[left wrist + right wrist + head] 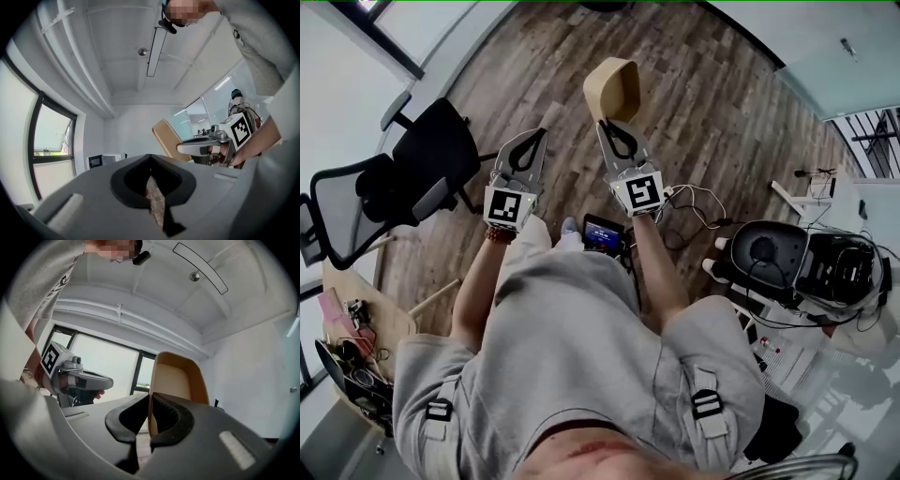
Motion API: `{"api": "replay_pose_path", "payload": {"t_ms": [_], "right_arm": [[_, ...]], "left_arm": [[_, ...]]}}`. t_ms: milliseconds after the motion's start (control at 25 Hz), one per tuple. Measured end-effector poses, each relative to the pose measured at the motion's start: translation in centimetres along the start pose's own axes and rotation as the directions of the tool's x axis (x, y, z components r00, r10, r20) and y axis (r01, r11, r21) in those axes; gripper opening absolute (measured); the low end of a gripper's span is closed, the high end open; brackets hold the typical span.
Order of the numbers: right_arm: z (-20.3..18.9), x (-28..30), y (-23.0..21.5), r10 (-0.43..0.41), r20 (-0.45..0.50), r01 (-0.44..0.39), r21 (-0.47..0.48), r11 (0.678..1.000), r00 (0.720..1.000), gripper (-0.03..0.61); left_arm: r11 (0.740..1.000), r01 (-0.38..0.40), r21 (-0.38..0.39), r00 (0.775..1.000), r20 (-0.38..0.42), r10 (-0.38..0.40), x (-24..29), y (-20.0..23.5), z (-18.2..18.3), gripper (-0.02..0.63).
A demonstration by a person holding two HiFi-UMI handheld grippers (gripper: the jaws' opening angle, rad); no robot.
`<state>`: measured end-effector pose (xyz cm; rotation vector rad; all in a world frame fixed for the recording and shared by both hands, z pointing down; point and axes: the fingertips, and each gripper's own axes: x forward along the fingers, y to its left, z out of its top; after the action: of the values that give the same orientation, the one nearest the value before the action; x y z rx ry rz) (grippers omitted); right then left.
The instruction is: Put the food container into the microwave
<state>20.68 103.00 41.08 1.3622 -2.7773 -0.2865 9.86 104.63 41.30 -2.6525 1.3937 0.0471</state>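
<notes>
**Food container pinched in right gripper, left gripper empty**

Head view: we see the tan food container (614,89) held over the wood floor (703,103). The right gripper (607,128) clamps its near edge. The left gripper (534,141) is just left of the container and apart from it, its jaws together. A black office chair (403,178) stands well left of the container.

Left gripper view: we read the jaws as closed tip to tip with nothing between them. The container (165,136) shows tilted, with the right gripper (183,148) on its edge. What looks like a white microwave (96,161) sits well left of the container, under a window (51,140).

Right gripper view: the jaws are clenched on the left wall of the container (176,380), whose open side faces us. The left gripper (107,380) is left of the container, not touching it.
</notes>
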Motion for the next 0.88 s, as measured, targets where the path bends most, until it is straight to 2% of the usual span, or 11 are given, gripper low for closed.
{"api": "replay_pose_path", "payload": {"t_ms": [360,560,720,880], "right_arm": [[-2.1,5.5,-4.3,0.011,-0.032,-0.012,-0.019,1.0,0.999,0.034],[-2.5,11.0,-5.8,-0.002,-0.04,0.001,-0.024,1.0,0.999,0.034],[-1.6,16.4,-7.5,0.007,-0.036,-0.009,-0.044,0.999,0.999,0.034],[-1.2,20.7,-9.7,0.022,-0.079,-0.028,-0.078,0.997,0.997,0.034]], "left_arm": [[0.999,-0.022,-0.034,1.0,0.02,0.023,6.3,4.0,-1.6,-0.003],[0.999,0.019,-0.049,0.999,0.032,-0.017,11.1,8.5,-2.7,-0.003],[0.997,0.039,-0.066,0.998,0.053,-0.035,15.2,12.9,-2.2,-0.003],[0.992,0.083,-0.09,0.994,0.079,-0.076,19.0,15.5,-2.4,-0.003]]}}
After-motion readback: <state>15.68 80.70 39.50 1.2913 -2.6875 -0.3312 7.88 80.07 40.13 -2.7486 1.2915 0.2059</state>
